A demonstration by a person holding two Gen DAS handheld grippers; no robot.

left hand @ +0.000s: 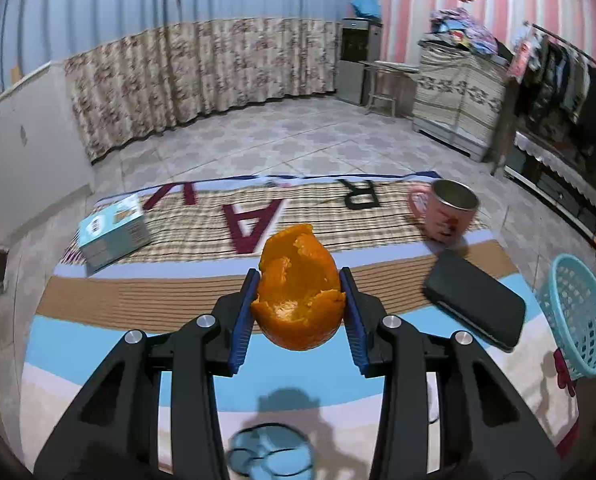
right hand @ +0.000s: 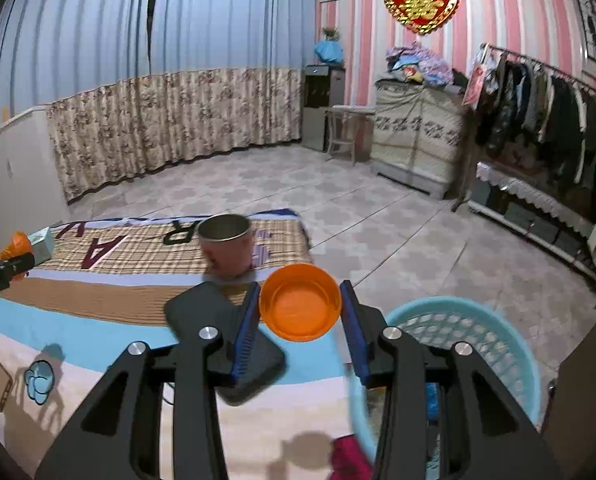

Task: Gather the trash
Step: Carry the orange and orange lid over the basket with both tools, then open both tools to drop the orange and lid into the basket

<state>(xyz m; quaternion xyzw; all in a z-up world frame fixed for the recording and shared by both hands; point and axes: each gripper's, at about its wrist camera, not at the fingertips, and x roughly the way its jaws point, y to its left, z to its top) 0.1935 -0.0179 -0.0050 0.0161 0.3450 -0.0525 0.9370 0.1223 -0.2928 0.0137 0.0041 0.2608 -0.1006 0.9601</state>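
Above the bed (left hand: pixel 98 344), orange peel (left hand: pixel 300 292) is pinched by the left gripper (left hand: pixel 300 300); an orange lid (right hand: pixel 300 302) is pinched by the right gripper (right hand: pixel 300 308), left of the basket (right hand: pixel 510 344).

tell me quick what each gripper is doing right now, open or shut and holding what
Left gripper: shut on the orange peel.
Right gripper: shut on the orange cap, beside the blue basket.
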